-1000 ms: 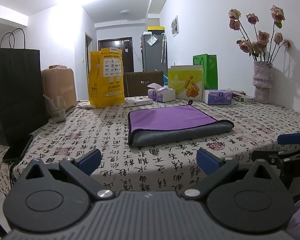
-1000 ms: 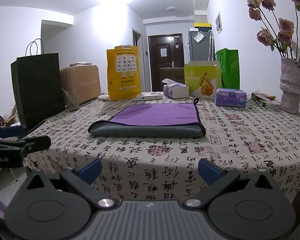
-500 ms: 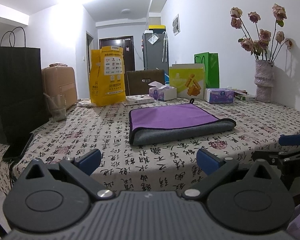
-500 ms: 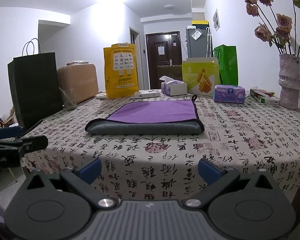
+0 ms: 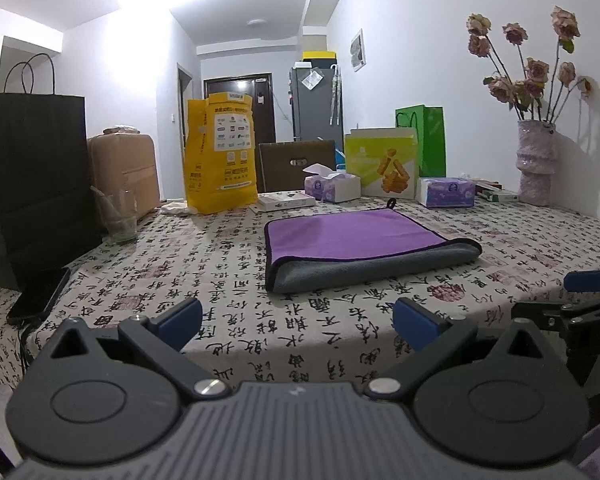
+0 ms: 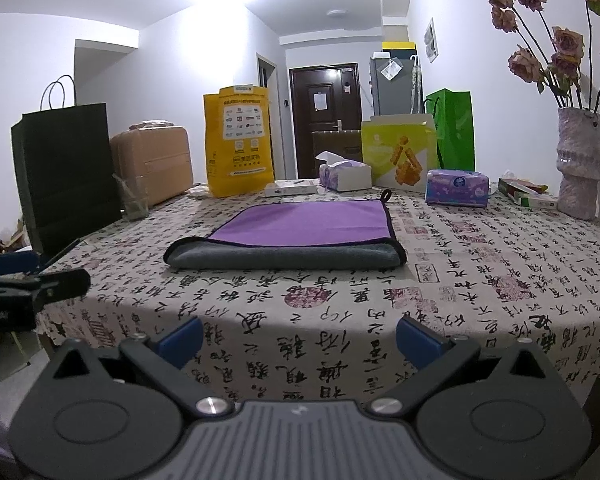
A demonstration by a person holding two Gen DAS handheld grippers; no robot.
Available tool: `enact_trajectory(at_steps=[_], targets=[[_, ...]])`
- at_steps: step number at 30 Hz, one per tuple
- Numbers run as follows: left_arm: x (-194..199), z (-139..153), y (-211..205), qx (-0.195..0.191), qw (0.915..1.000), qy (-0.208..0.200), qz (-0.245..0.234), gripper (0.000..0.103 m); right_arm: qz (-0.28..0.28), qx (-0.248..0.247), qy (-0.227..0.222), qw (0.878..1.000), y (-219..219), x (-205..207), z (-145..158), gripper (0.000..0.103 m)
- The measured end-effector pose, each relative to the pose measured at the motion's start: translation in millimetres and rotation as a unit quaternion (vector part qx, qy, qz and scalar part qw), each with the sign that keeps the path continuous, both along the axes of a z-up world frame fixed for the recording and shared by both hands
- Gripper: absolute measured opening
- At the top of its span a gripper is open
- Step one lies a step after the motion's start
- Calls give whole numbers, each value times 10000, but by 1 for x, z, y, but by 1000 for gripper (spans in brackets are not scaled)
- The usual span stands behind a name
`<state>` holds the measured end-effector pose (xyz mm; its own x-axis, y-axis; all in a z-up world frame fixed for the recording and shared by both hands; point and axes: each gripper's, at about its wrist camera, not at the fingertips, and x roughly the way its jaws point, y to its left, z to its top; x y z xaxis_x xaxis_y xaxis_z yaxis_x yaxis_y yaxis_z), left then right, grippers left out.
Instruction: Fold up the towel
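A purple towel with a grey underside (image 5: 356, 240) lies folded flat on the patterned tablecloth, its grey folded edge toward me; it also shows in the right wrist view (image 6: 300, 232). My left gripper (image 5: 298, 320) is open and empty, held back at the table's near edge, well short of the towel. My right gripper (image 6: 298, 338) is open and empty, also back at the near edge. Each gripper shows at the side of the other's view, the right one (image 5: 580, 304) and the left one (image 6: 28, 292).
A black paper bag (image 5: 28, 184), a glass (image 5: 120, 216), a yellow bag (image 5: 220, 156), tissue boxes (image 5: 332, 186), a green bag (image 5: 424, 140) and a vase of roses (image 5: 534, 160) stand around the table's back and sides. A phone (image 5: 40, 300) lies at the left edge.
Both grippers have drifted slightly back and lower from the table; the towel has not moved and both stay open.
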<state>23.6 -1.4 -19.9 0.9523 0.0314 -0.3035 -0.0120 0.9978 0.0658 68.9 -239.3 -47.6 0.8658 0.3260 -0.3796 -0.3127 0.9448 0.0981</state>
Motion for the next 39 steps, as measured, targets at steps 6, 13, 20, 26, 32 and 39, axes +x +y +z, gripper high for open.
enact_trajectory(at_steps=[6,13,20,26,32,39], targets=[[14,0,4,-24,9999,42,123,103,-55,-50,-65,10000,3,12,0,103],[32,1,5,-105,9998,83,168,103,-119,-17,-80,9999,3,26,2,103],[52,1,4,-99,9997,163,178,103,-183,-1,-60,9998,1,46,3,103],[74,2,3,-83,9996,240,93,103,-233,-1,-38,9997,1,67,4,103],[98,2,2,6,9995,302,49,103,-311,8,-3,9995,0,92,3,103],[125,2,1,49,9993,372,49,103,-397,0,-36,9992,-5,119,6,103]])
